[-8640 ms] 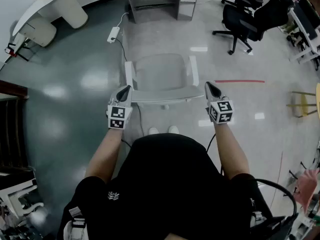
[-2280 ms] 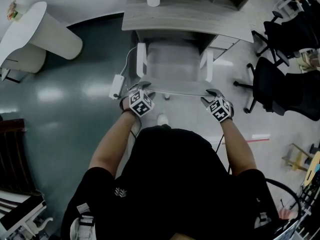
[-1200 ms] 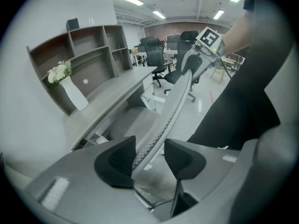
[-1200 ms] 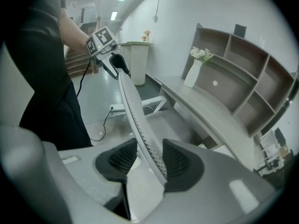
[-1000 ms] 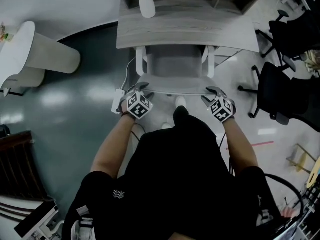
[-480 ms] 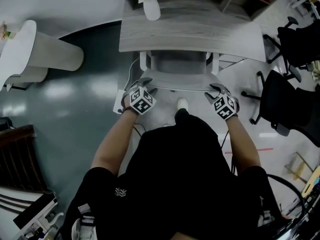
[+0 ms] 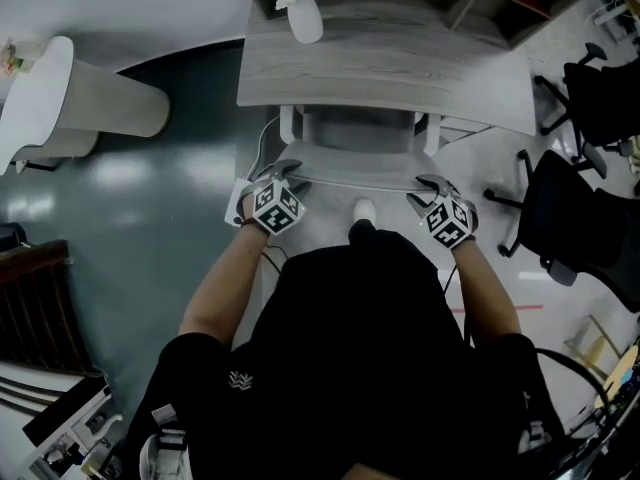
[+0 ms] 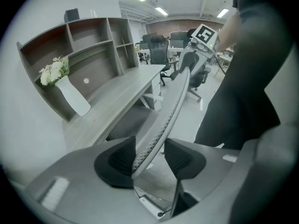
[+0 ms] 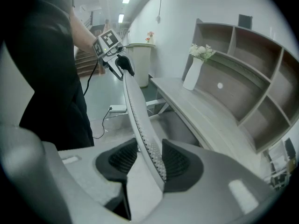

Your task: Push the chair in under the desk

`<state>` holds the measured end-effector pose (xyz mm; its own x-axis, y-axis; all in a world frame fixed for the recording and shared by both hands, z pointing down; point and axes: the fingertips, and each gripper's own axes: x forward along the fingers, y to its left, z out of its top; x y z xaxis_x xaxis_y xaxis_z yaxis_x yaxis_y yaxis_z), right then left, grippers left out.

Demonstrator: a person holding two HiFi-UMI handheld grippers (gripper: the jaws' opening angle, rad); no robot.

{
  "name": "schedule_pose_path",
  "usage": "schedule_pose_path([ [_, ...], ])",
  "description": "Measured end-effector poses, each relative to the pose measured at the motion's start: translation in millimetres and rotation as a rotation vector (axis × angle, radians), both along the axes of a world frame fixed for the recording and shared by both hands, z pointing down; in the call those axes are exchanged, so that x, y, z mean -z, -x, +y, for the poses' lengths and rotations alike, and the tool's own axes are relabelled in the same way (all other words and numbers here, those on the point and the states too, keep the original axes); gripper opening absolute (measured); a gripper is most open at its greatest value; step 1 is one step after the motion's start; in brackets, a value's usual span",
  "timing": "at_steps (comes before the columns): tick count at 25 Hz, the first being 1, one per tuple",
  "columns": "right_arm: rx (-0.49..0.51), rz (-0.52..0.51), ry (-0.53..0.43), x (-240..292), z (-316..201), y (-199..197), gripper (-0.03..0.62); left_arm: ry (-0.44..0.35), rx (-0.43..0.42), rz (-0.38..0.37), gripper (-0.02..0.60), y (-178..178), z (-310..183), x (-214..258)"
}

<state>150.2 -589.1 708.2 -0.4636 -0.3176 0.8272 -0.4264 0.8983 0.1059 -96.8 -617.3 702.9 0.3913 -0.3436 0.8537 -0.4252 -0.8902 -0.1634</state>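
- Pale grey mesh-backed office chair: seat largely beneath the grey wood-grain surface; backrest just outside its near edge.
- Left tongs: clamped on the backrest rim.
- Right tongs: closing on the same rim.
- Step: probably the final push. Next: an even shove toward the surface.

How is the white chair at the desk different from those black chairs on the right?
The white chair is pale; the black chairs are dark. The white chair sits partly tucked under the desk; the black chairs stand out on the floor, away from it. The black chairs' splayed legs show; the white chair's base is hidden. All look like office chairs.
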Motion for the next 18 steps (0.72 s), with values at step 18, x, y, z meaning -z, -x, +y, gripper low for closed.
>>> schedule_pose_path([
  [18, -0.129, -0.309, -0.1, 87.9, -34.3, 0.9, 0.169, -0.262, 0.147, 0.329, 0.124, -7.8, -26.8, 100.5],
])
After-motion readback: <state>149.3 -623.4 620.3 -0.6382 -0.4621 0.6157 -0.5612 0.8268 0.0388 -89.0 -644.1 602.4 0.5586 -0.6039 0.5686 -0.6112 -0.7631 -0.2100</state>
